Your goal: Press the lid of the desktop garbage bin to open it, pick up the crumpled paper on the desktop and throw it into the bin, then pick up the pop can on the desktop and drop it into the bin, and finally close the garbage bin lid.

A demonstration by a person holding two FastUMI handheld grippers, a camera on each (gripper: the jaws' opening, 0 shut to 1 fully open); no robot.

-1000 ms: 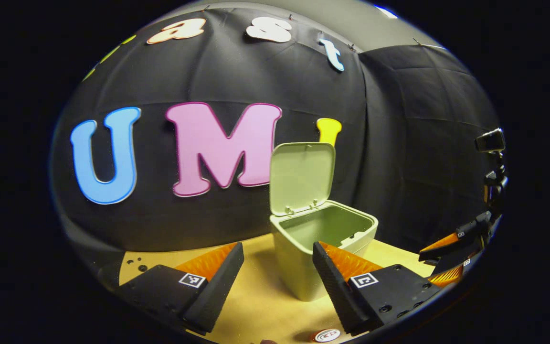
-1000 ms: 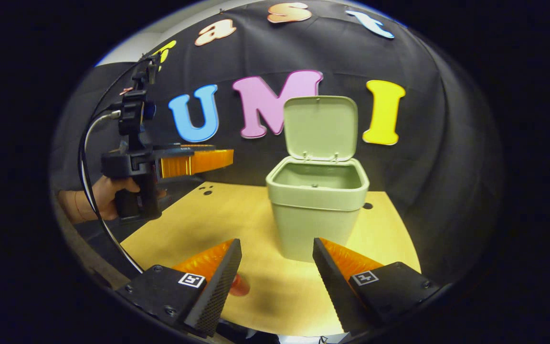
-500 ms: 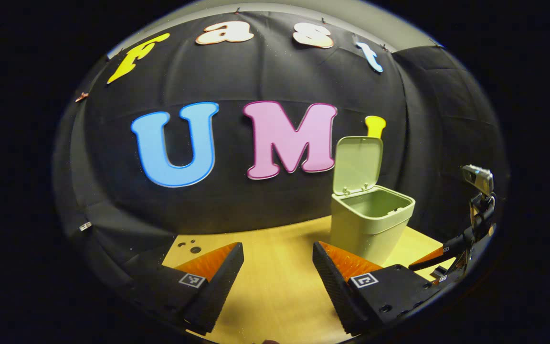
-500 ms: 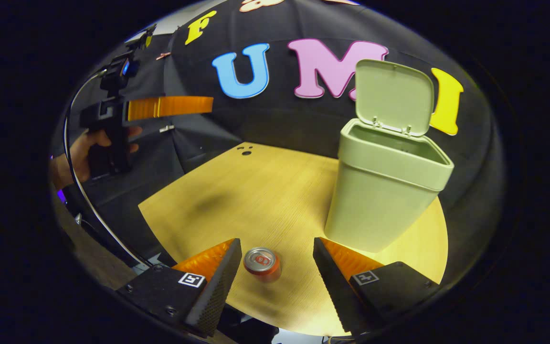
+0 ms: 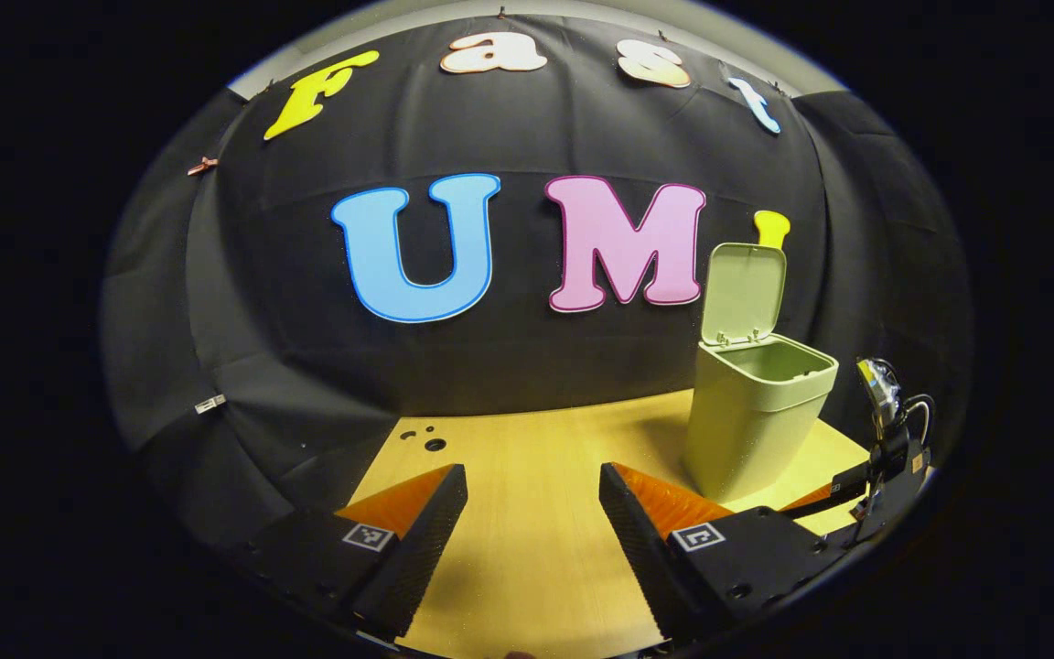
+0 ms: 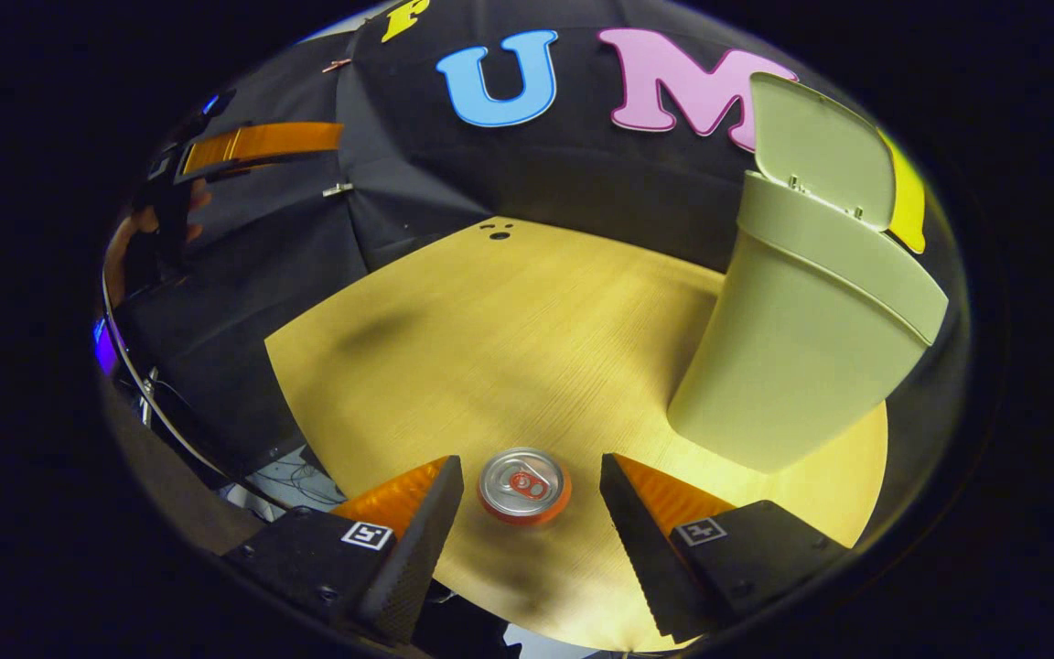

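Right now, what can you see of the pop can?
The pop can stands upright on the wooden desktop, seen from above: silvery metal top with a pull tab, red body below the rim. It sits between the right gripper's open jaws, neither touching it, apart from the bin.

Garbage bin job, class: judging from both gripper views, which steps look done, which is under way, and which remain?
Done: the bin stands with its lid up. No crumpled paper lies on the desktop, so it is probably binned, though the bin's bottom is hidden. Under way: the right gripper hangs over the upright pop can, jaws open either side, not touching. Left: grasp the can, drop it in, close the lid.
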